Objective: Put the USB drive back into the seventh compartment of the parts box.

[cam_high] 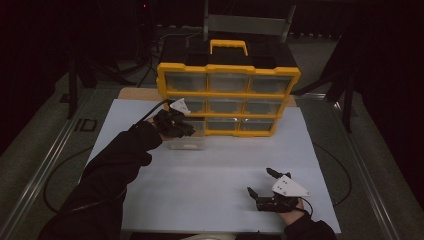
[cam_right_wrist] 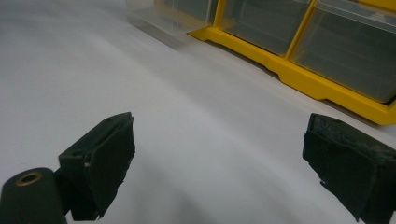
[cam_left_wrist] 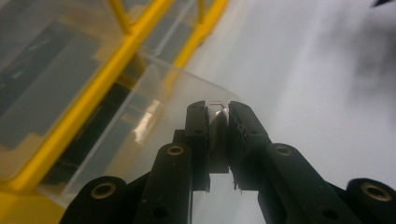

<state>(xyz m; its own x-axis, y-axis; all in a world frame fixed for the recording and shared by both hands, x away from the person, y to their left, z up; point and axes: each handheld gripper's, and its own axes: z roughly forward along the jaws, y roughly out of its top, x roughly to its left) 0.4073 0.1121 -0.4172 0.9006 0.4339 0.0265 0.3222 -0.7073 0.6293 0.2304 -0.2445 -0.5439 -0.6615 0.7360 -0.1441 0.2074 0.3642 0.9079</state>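
1. The left hand-held gripper [cam_high: 186,129] is clenched on the front lip of a clear drawer [cam_high: 187,143], which sits pulled out of the bottom-left slot of the yellow organizer [cam_high: 228,92] at the far side of the desk [cam_high: 210,175]. Pinching the lip gives it something to slide the drawer by.
2. There might be something small inside the drawer, too dim to tell.
3. The left forearm reaches far across, wrist angled toward the cabinet.
4. The right hand-held gripper [cam_high: 261,182] rests near the front right, released, jaws spread wide over bare desk.

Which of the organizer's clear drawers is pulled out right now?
The bottom-left drawer of the yellow organizer. It juts out onto the white table, its front lip clamped in the left gripper; the other drawers sit flush in their slots.
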